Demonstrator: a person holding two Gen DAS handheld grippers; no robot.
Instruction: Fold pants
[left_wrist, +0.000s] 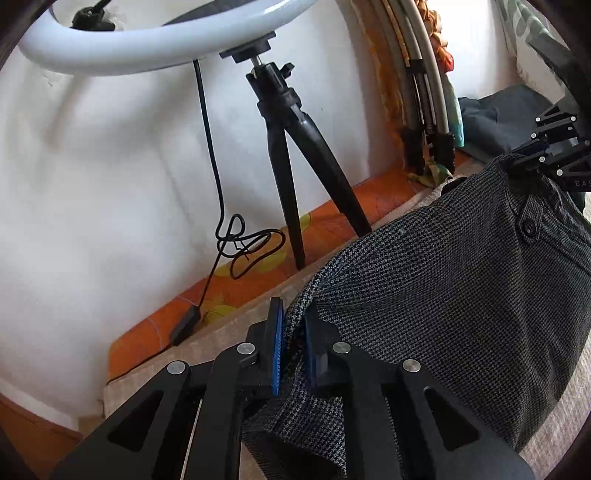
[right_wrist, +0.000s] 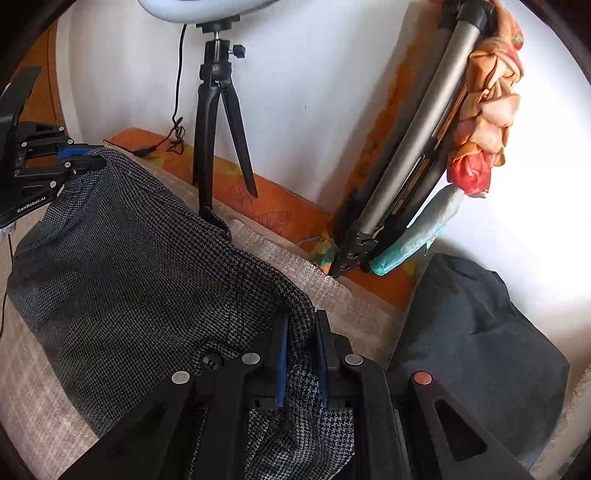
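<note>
Pants (left_wrist: 443, 295) in both clamped tongs

Setting, as I read it through both wrist cameras: a room in a home, set up for filming. I see a white plastered wall (left_wrist: 110, 166), slightly uneven and scuffed. Working surface is soft: a beige woven cover (right_wrist: 332, 291) over an orange floral sheet (left_wrist: 332, 210), like a bed or mattress against the wall. On it stands a small black tripod (left_wrist: 291, 155) carrying a white ring light (left_wrist: 147, 48), its cable (left_wrist: 236, 243) coiled loosely on the sheet. A folded silver tripod (right_wrist: 413, 147) leans in the corner with a peach scarf (right_wrist: 487, 110) draped over it. A dark garment (right_wrist: 480, 350) lies heaped nearby. Daylight, nothing industrial in sight.
</note>
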